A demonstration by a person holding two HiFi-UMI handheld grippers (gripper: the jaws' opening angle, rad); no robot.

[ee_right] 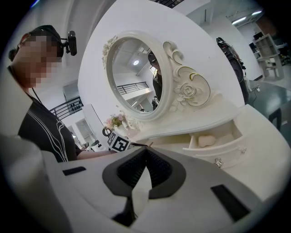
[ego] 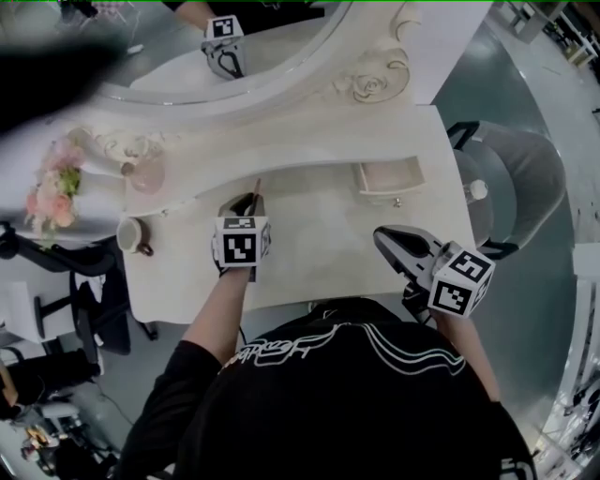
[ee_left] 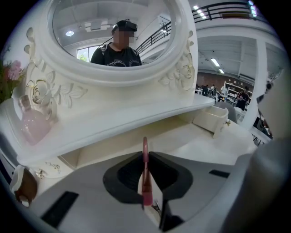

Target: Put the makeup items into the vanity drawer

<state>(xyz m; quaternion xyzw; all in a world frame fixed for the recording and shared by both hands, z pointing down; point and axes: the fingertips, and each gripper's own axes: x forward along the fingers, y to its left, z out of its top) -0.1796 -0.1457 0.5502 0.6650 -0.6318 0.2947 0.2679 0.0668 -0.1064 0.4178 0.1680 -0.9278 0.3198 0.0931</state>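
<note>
While the drawer (ego: 392, 193) stood open:
Left gripper (ee_left: 145, 157): clamped a pink stick (ee_left: 146, 186).
Right gripper (ee_right: 145, 149): closed, empty.

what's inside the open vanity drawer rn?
One pale, rounded sponge-like item lies in the drawer. Its front wall covers the near floor, so more could be hidden.

place: I work in big open hall, showroom-like | signs: white carved vanity table (ego: 319, 248); oval mirror (ee_left: 82, 27); balcony railing (ee_left: 227, 6) above; shelves (ee_left: 232, 88) far behind
</note>
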